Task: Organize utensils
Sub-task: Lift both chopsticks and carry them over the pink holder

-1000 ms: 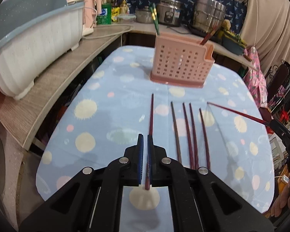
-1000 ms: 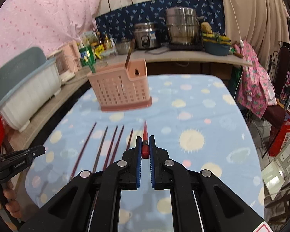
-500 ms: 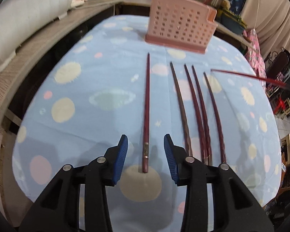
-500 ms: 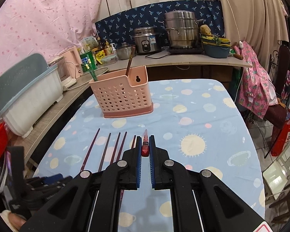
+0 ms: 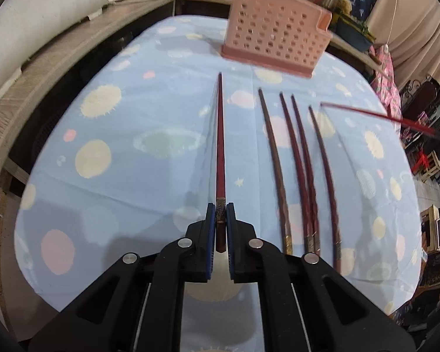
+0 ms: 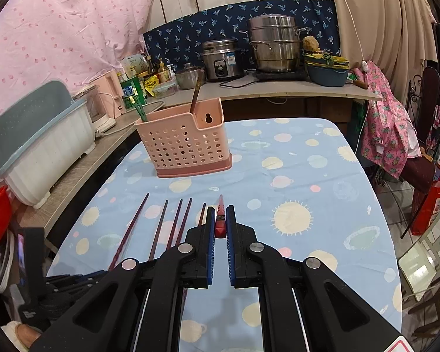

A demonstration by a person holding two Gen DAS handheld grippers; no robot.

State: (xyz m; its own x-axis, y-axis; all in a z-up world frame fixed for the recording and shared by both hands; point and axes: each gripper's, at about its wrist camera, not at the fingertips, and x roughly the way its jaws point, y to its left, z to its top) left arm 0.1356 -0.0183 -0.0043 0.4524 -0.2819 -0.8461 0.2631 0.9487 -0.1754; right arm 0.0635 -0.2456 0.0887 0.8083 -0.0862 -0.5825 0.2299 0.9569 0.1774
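Pinching the thick end of a dark red chopstick (image 5: 219,146) with the left gripper (image 5: 220,214), blue pads pressed tight on both sides of it. Pointing that stick straight ahead toward the pink basket (image 5: 278,38), low over the blue cloth (image 5: 117,117) with its pale spots; not able to tell if touching the cloth or lifted a little. Squeezing the fat end of a bright red chopstick (image 6: 220,226) with the right gripper (image 6: 220,217), pads close together around it, and holding it up in the air off to the right, with its thin tip pointing in over the cloth. Leaving four more chopsticks (image 5: 296,161) lying flat on the cloth between the two held ones, side by side, thin tips toward the basket, the middle two nearly touching. Standing upright at the far end of the cloth, the basket already keeping a brown stick (image 6: 195,96) and some green sticks (image 6: 139,108) inside. Sitting further out on the wooden counter (image 6: 82,173), a white bin (image 6: 44,146) with a grey-blue lid, and big metal pots (image 6: 272,44) by the dark blue wall.
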